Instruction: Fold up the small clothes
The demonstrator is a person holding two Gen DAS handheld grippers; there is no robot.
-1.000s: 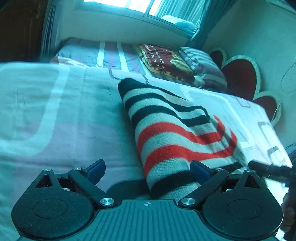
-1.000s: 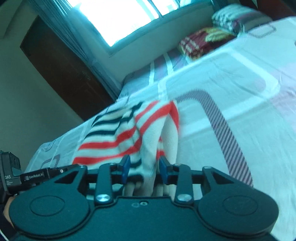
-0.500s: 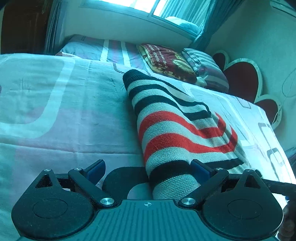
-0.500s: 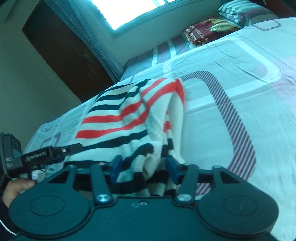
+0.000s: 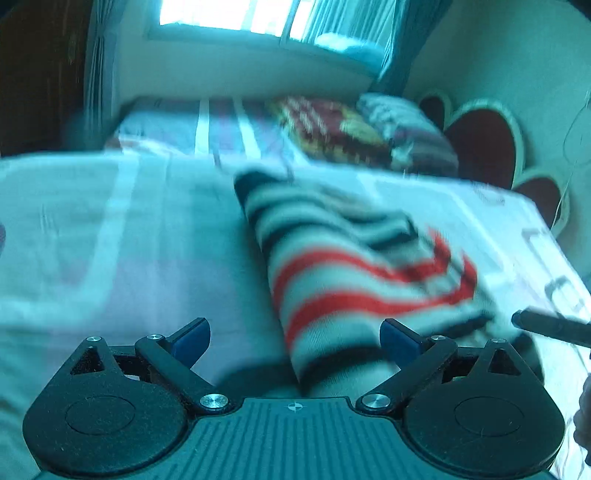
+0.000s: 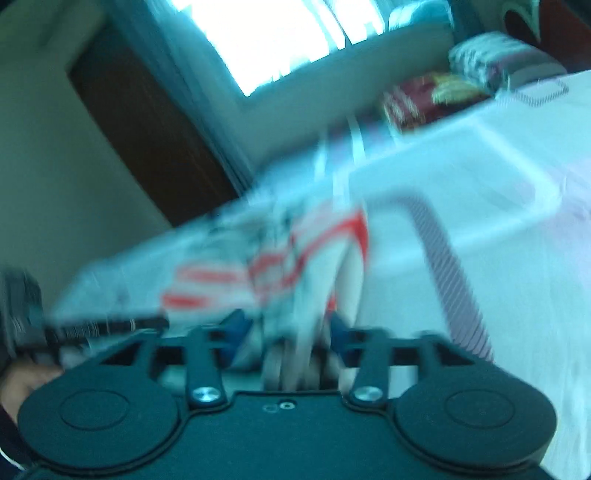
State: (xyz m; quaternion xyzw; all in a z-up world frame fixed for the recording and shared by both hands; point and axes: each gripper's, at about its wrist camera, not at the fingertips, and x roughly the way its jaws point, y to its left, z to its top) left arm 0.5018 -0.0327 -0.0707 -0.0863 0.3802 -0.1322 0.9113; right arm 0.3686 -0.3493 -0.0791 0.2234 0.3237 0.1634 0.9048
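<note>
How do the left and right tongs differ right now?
The left tongs stand wide open, with the striped sweater lying loose between the fingers; the right tongs sit much narrower, with the sweater's folds bunched between them. The left view is only slightly blurred; the right view is badly smeared. Both have blue pads.

Pillows on patterned bedsheet below window
</note>
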